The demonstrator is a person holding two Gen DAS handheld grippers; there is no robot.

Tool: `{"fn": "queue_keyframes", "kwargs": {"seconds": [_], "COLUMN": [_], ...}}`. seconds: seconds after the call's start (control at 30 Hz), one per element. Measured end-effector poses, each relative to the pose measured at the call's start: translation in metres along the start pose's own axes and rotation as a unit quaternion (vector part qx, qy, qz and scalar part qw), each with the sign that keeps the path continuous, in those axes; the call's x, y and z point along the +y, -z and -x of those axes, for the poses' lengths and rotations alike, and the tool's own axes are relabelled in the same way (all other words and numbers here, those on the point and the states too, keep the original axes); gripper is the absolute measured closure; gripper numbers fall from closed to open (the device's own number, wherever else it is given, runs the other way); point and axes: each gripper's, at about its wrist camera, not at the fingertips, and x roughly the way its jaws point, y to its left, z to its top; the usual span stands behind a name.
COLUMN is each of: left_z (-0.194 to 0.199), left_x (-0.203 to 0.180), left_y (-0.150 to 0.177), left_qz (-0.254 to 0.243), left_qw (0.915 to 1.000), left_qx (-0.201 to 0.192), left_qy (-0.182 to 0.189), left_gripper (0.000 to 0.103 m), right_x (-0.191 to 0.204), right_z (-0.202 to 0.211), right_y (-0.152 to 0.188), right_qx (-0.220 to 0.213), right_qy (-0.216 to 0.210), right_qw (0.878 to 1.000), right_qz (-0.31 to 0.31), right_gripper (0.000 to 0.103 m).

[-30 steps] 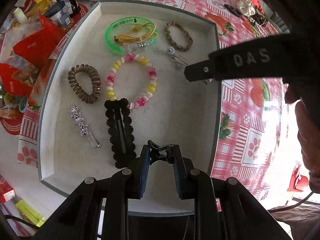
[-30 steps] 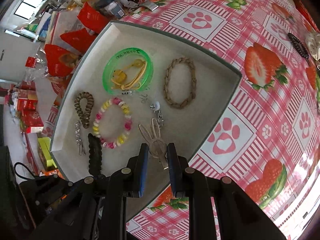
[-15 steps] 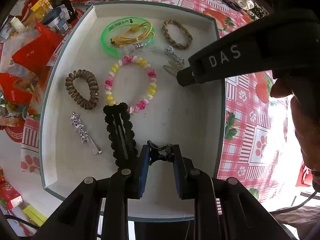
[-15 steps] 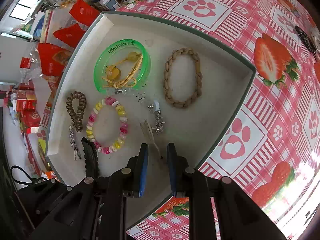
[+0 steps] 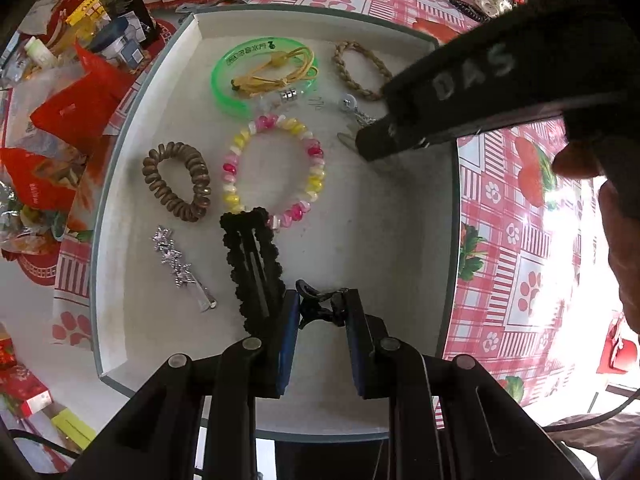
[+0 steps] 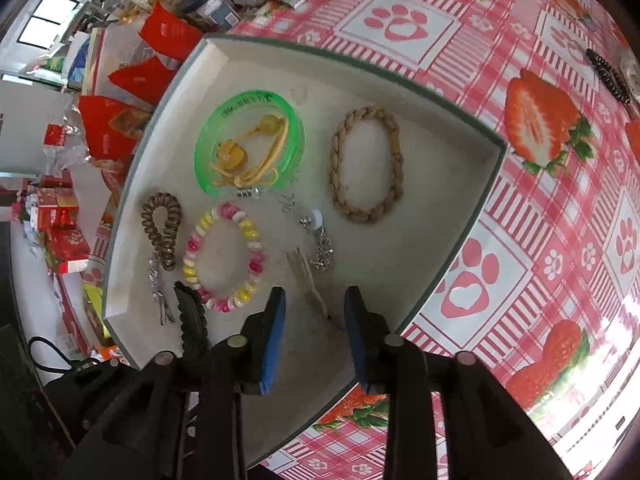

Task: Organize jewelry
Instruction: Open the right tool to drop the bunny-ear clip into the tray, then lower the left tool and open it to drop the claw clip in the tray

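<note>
Right tool [image 6: 314, 312] has spread apart since earlier, bunny clip [image 6: 310, 280] released | left tool [image 5: 322, 312] clamped on black clip [image 5: 318, 308] | tray [image 5: 450, 240] right edge near, bare floor between.

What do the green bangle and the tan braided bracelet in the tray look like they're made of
The green bangle looks like translucent glossy plastic: light passes through it and printed lettering runs along its rim. The tan braided bracelet looks like matte woven cord or leather, with visible plaited strands; which one is unclear.
</note>
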Motion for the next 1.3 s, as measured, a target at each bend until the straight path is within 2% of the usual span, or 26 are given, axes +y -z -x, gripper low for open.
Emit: {"fn": "queue_keyframes", "kwargs": {"seconds": [0.2, 0.4, 0.8, 0.83, 0.87, 0.93, 1.0, 1.3], "left_z": [0.003, 0.008, 0.018, 0.018, 0.019, 0.022, 0.026, 0.026], "left_x": [-0.003, -0.007, -0.006, -0.005, -0.006, -0.006, -0.008, -0.006], "left_y": [-0.001, -0.004, -0.006, -0.006, -0.005, -0.006, -0.007, -0.005], "left_qz": [0.000, 0.000, -0.003, -0.004, -0.005, -0.007, -0.013, -0.014], "left_qw": [1.0000, 0.9999, 0.9997, 0.9998, 0.9998, 0.9994, 0.9990, 0.9991], "left_qx": [-0.002, -0.004, -0.010, -0.010, -0.008, -0.019, -0.030, -0.019], "left_qy": [-0.002, -0.010, -0.020, -0.018, -0.016, -0.029, -0.031, -0.034], "left_gripper": [0.073, 0.073, 0.073, 0.071, 0.047, 0.011, 0.011, 0.008], "right_x": [0.000, -0.008, -0.036, -0.038, -0.039, -0.041, -0.041, -0.034], "right_z": [0.029, 0.051, 0.066, 0.064, 0.063, 0.061, 0.059, 0.057], "right_y": [-0.002, 0.012, 0.062, 0.066, 0.068, 0.075, 0.080, 0.086], "right_qx": [-0.035, -0.056, -0.053, -0.051, -0.049, -0.045, -0.042, -0.040], "right_qy": [0.000, 0.001, 0.014, 0.014, 0.014, 0.013, 0.013, 0.011], "right_qw": [0.999, 0.998, 0.995, 0.994, 0.994, 0.994, 0.994, 0.994], "right_qz": [-0.009, -0.031, -0.086, -0.091, -0.094, -0.101, -0.104, -0.104], "right_gripper": [0.067, 0.067, 0.067, 0.067, 0.067, 0.067, 0.067, 0.067]}}
